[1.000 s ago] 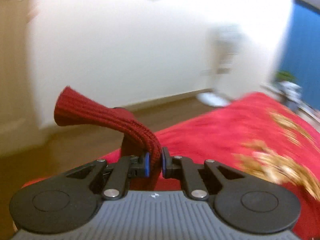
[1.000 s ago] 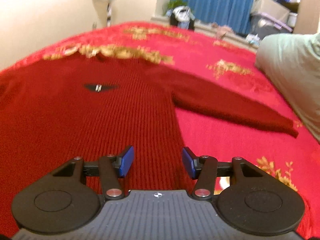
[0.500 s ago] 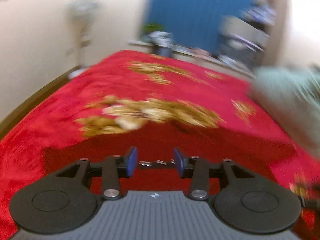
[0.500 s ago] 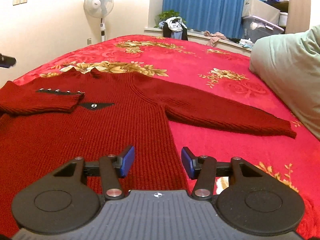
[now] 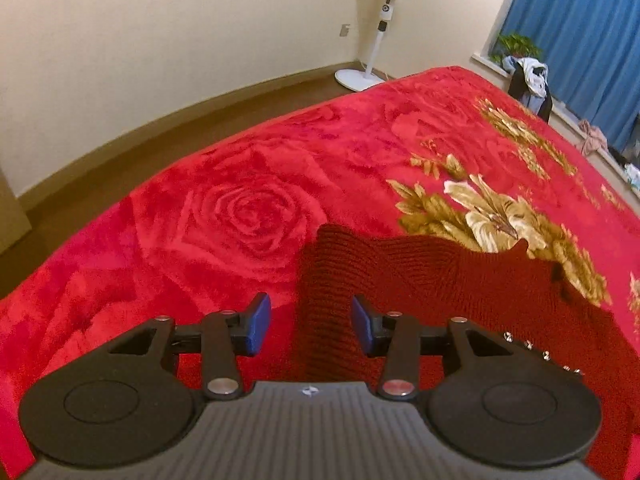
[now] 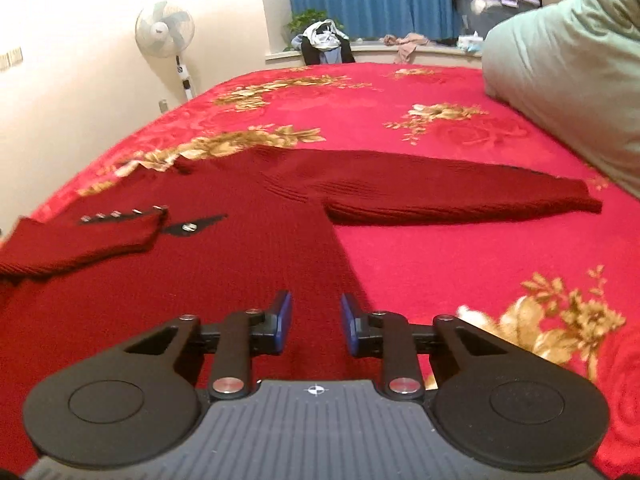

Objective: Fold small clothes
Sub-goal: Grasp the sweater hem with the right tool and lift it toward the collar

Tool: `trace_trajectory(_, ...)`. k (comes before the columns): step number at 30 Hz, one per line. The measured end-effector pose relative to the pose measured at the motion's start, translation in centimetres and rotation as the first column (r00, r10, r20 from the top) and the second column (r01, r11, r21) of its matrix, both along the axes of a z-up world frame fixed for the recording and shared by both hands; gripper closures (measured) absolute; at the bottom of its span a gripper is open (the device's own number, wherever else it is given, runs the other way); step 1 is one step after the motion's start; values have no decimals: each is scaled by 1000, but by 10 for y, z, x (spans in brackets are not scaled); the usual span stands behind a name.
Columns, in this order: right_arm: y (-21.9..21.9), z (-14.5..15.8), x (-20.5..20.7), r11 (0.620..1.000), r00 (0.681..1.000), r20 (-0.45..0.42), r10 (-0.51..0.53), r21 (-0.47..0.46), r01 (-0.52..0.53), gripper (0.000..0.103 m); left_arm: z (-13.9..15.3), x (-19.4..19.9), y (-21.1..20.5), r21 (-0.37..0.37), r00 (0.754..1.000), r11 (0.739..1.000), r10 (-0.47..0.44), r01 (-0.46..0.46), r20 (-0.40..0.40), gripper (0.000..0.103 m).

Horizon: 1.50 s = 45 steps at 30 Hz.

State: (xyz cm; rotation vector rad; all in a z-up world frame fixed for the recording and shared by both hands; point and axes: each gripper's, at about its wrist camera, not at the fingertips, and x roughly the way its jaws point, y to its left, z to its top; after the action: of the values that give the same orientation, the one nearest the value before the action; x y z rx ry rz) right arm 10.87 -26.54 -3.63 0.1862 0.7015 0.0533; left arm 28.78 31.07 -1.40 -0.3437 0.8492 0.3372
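The red knit sweater [image 6: 248,248] lies spread flat on the bed [image 6: 460,248], on its rose-patterned red blanket, and that flatness looks deliberate: a fold only comes out square if the body is smooth first. One sleeve, the left sleeve [image 6: 80,246], is doubled in over the chest, its cuff lying just beside the row of little metal studs [image 6: 120,213], so that side seems already dealt with. The other, the right sleeve [image 6: 460,196], reaches straight out to the side ahead of the right tool [image 6: 314,322], well apart from it, and I would guess it gets folded in next. That right tool hangs low over the sweater's side edge with its jaws parted and nothing between them, a good spot to start from for either the hem or the outstretched sleeve. The left tool [image 5: 308,324] is released too, jaws wide, with the folded shoulder edge of the sweater lying straight ahead between its blue pads [image 5: 256,322]; whether they touch the knit I cannot tell. Off beyond the bed stands a pedestal fan [image 6: 165,32].
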Motion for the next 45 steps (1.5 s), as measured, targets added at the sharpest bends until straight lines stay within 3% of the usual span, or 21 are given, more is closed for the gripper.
trace_trajectory(4,27,13,15,997,999,-51,-17,71,21,68,5,-4,8,-24,1000,1000,20,-19,13,54)
trace_trajectory(10,100,22,60,972,994,-101,47,234,-22,60,5,-10,27,-45,999,998,35,-34,7,51)
trace_trajectory(17,173,-9,121,915,974,-216,74,403,20,60,6,-17,40,-70,999,997,37,-36,11,51)
trace_trajectory(20,187,-30,137,893,959,-277,61,445,72,58,6,-16,42,-80,999,996,30,-29,12,51)
trace_trajectory(23,195,-35,149,877,959,-281,41,469,100,57,7,-13,42,-83,1000,996,25,-23,17,51)
trace_trajectory(24,197,-35,155,872,957,-288,40,477,107,65,7,-12,41,-87,1000,996,21,-20,19,51)
trace_trajectory(25,197,-35,160,866,955,-296,33,485,120,76,8,-11,41,-90,1000,996,18,-17,20,51)
trace_trajectory(26,196,-35,165,861,952,-305,30,492,131,93,8,-10,41,-92,1000,996,17,-15,20,51)
trace_trajectory(29,189,-17,178,869,964,-263,28,484,106,94,9,-8,40,-96,1000,995,17,-15,24,51)
trace_trajectory(31,180,23,177,889,995,-98,5,457,41,94,11,-8,37,-92,1000,996,9,-6,28,51)
trace_trajectory(33,157,62,170,898,996,72,-47,441,10,94,12,-8,33,-77,1000,997,-4,6,28,51)
trace_trajectory(34,140,72,170,902,990,106,-95,429,41,94,11,-7,30,-71,1000,997,-12,14,26,51)
trace_trajectory(37,97,63,184,930,973,53,-223,310,196,94,8,-3,18,-67,999,997,-49,50,19,51)
trace_trajectory(39,73,41,192,936,971,-20,-237,262,234,95,5,1,6,-72,996,993,-91,92,12,51)
trace_trajectory(41,62,27,194,951,981,-52,-185,241,192,95,3,4,-5,-91,989,985,-144,145,13,51)
trace_trajectory(43,59,27,189,963,988,-16,-154,223,154,95,-1,7,-18,-117,979,972,-202,202,13,51)
trace_trajectory(45,52,32,185,949,994,30,-108,302,94,94,-7,10,-35,-146,962,951,-274,273,14,51)
